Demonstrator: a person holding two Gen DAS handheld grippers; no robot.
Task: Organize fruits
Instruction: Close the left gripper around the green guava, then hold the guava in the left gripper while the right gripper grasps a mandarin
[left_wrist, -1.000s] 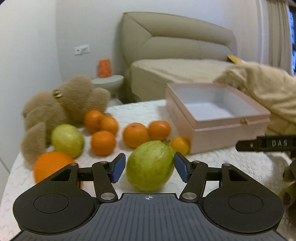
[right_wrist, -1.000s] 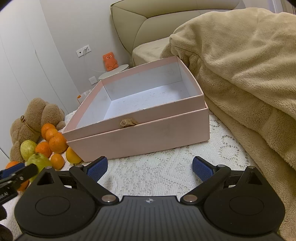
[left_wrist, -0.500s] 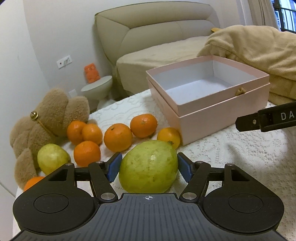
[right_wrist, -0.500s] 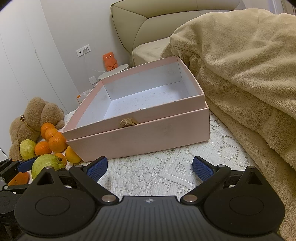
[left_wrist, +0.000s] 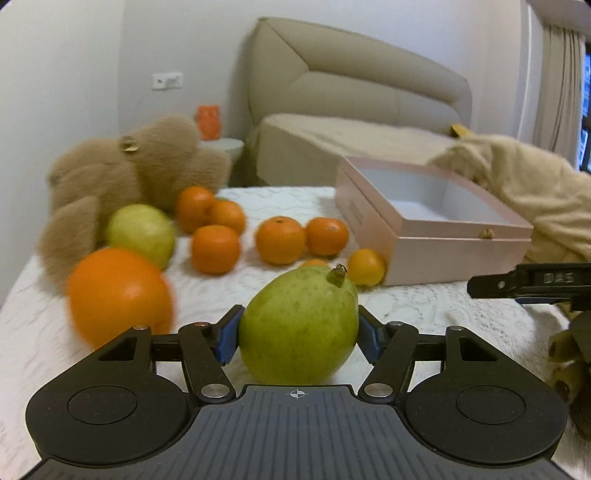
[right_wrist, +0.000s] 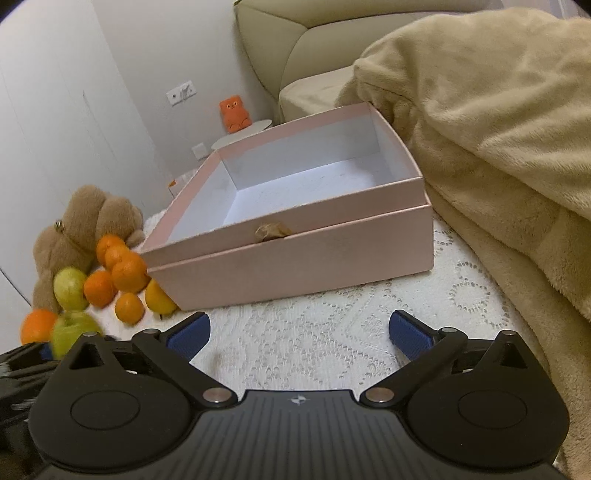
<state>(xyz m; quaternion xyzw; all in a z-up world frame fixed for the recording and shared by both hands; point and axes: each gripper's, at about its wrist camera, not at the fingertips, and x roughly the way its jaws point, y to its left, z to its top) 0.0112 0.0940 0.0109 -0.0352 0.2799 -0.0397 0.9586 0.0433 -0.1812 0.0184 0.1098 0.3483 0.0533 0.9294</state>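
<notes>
A green guava with a dry stem sits between the blue pads of my left gripper. The jaws are closing and both pads touch its sides. In the right wrist view the same guava shows blurred at the lower left. An open, empty pink box stands on the white lace cloth, and left of it lie several mandarins, a small yellow fruit, a second green guava and a big orange. In front of the box my right gripper is opening, with nothing between its fingers.
A brown teddy bear leans behind the fruit at the left. A beige fleece blanket is heaped right of the box. One finger of the right gripper reaches in from the right of the left wrist view. A bed stands behind.
My left gripper's pads, apart from the guava a second ago, now rest against it, and its view has swung so the big orange looms close at the left. The right gripper stayed put.
</notes>
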